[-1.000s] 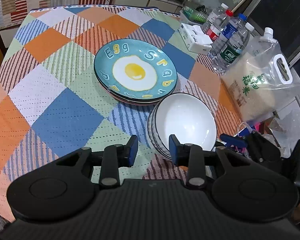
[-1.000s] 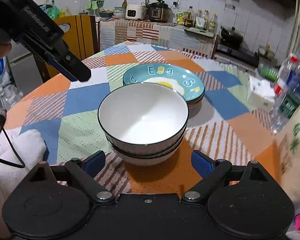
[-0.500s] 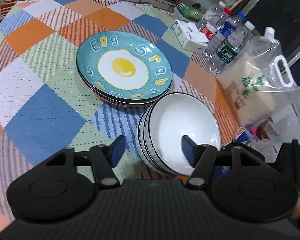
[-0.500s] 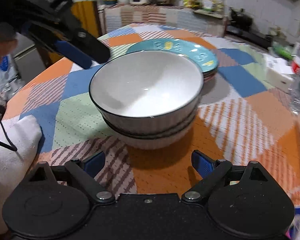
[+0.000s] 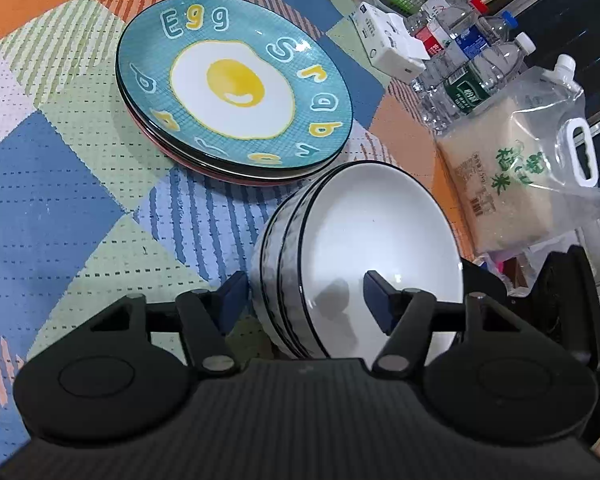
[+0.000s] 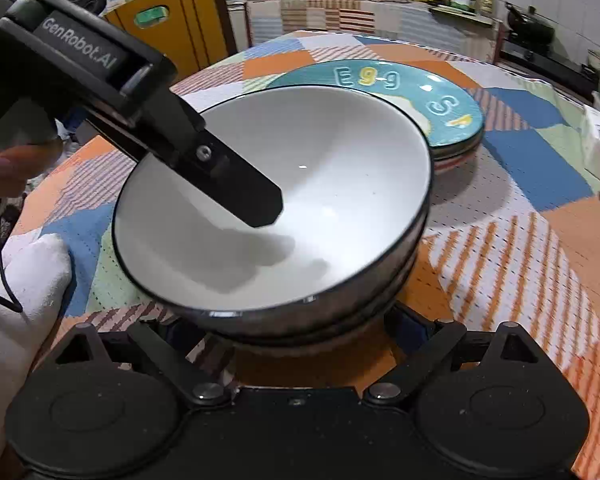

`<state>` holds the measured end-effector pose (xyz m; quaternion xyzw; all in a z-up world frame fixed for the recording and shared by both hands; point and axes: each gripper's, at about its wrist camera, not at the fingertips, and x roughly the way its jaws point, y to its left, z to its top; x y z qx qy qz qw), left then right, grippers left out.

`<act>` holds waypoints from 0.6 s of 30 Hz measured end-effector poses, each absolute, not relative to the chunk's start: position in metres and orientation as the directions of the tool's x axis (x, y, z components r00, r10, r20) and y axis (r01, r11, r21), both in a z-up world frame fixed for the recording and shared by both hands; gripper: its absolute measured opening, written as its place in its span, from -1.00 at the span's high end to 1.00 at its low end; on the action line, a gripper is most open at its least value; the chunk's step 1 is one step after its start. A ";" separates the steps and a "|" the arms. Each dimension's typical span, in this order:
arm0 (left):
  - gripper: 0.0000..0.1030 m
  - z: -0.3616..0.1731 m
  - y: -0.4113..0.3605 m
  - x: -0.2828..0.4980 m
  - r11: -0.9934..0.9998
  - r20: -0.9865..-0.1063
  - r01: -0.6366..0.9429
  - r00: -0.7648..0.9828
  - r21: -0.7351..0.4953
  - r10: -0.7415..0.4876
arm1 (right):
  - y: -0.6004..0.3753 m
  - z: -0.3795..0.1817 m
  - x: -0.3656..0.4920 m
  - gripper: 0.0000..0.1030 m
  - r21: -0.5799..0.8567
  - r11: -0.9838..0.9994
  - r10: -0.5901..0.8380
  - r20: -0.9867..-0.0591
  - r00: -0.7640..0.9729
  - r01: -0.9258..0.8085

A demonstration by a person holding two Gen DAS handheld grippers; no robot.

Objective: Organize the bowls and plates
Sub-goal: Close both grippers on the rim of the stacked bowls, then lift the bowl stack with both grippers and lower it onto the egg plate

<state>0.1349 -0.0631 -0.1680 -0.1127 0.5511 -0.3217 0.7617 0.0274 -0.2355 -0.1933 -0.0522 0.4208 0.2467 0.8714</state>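
Observation:
A stack of white bowls with black rims stands on the patchwork tablecloth, and the right wrist view shows the same bowls close up. My left gripper straddles the near rim of the bowls. One finger reaches inside the top bowl and the other sits outside the wall. Its jaws are closing and the inner pad is still apart from the wall. My right gripper is wide open, its fingertips hidden under either side of the stack's base. A stack of plates with a teal egg plate on top lies just behind.
Water bottles, a white box and a clear bag of rice crowd the table's right edge. A white-gloved hand is at the left. An orange chair and a kitchen counter stand beyond the table.
Both grippers dropped toward the bowls, which now fill each view. The left jaws widened and one finger went inside the top bowl. The right fingertips slid under the stack's sides.

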 end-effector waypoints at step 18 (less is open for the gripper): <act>0.25 -0.170 -0.061 0.130 0.800 -0.798 0.338 0.186 -0.495 -0.573 | -0.220 -0.204 0.022 -1.00 0.072 0.894 0.374 -0.664 0.648 -0.442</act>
